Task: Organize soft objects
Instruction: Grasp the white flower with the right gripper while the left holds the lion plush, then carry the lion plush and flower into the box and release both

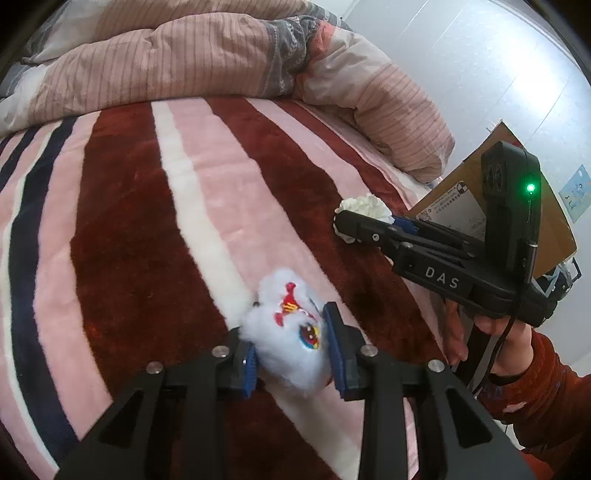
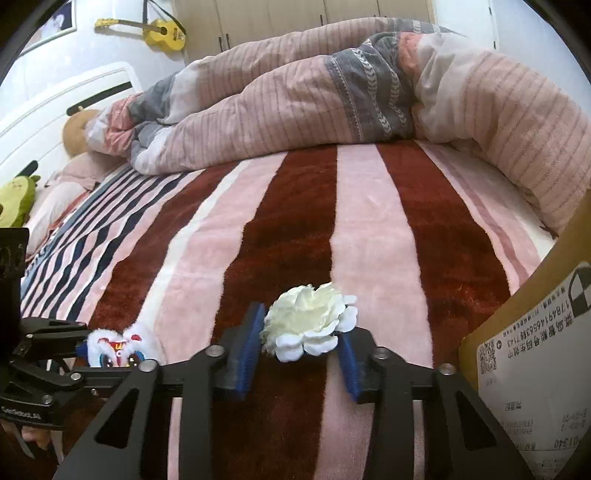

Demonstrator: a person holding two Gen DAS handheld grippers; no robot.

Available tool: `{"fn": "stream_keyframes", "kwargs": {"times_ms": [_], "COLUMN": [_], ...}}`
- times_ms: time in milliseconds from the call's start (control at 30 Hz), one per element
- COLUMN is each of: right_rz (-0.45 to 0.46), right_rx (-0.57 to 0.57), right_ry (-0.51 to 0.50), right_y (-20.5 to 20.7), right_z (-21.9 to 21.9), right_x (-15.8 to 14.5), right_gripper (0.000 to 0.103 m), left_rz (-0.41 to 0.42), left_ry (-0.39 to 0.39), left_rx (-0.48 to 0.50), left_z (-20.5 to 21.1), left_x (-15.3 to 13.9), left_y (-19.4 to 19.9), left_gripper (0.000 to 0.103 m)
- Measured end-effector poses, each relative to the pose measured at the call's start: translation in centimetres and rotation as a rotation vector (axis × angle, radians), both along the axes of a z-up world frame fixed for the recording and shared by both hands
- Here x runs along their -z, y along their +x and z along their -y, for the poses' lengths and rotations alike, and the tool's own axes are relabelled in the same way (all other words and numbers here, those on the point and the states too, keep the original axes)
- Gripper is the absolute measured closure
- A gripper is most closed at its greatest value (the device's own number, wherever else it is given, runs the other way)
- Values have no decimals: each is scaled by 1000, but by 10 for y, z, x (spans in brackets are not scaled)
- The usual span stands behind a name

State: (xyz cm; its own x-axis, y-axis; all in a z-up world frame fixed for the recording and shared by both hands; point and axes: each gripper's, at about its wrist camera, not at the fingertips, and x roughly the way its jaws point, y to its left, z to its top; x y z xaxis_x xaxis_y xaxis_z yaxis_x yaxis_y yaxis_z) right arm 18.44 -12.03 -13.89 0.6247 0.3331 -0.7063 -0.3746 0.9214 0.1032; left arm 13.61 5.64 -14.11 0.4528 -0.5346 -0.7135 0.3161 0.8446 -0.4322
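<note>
A white fluffy plush toy (image 1: 291,332) with red and blue embroidery lies on the striped blanket (image 1: 147,221), between the blue pads of my left gripper (image 1: 293,347), which is shut on it. It also shows in the right wrist view (image 2: 118,349), held by the left gripper (image 2: 79,347). A white fabric flower (image 2: 312,319) sits between the pads of my right gripper (image 2: 299,354), which is shut on it. In the left wrist view the flower (image 1: 364,207) shows behind the right gripper (image 1: 345,225).
A bunched pink and grey duvet (image 2: 332,96) fills the far side of the bed. A cardboard box (image 2: 535,350) stands at the right edge. A green plush (image 2: 16,201) and a brown plush (image 2: 75,133) lie by the headboard. A yellow ukulele (image 2: 159,33) hangs on the wall.
</note>
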Motion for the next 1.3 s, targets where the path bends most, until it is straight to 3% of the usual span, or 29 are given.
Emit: {"fn": "stream_keyframes", "kwargs": {"times_ms": [267, 433, 767, 1067, 1300], "right_rz": [12, 23, 154, 282, 266], "right_rx": [-38, -77, -182, -132, -27], "right_ry": [11, 44, 93, 109, 71], "right_y": [-22, -50, -118, -148, -136], "right_z": [-4, -3, 16, 95, 169], "right_x": [-13, -32, -123, -191, -191], "right_gripper": [80, 81, 81, 81, 81], "left_rz": [23, 61, 192, 338, 372], "left_ry": [21, 48, 111, 150, 147], "left_rx": [-30, -56, -88, -22, 115], "left_z": [-5, -7, 12, 86, 177], "left_x": [-16, -43, -127, -210, -233], "left_y": [-7, -22, -67, -80, -60], "left_gripper": [79, 80, 80, 80, 80]}}
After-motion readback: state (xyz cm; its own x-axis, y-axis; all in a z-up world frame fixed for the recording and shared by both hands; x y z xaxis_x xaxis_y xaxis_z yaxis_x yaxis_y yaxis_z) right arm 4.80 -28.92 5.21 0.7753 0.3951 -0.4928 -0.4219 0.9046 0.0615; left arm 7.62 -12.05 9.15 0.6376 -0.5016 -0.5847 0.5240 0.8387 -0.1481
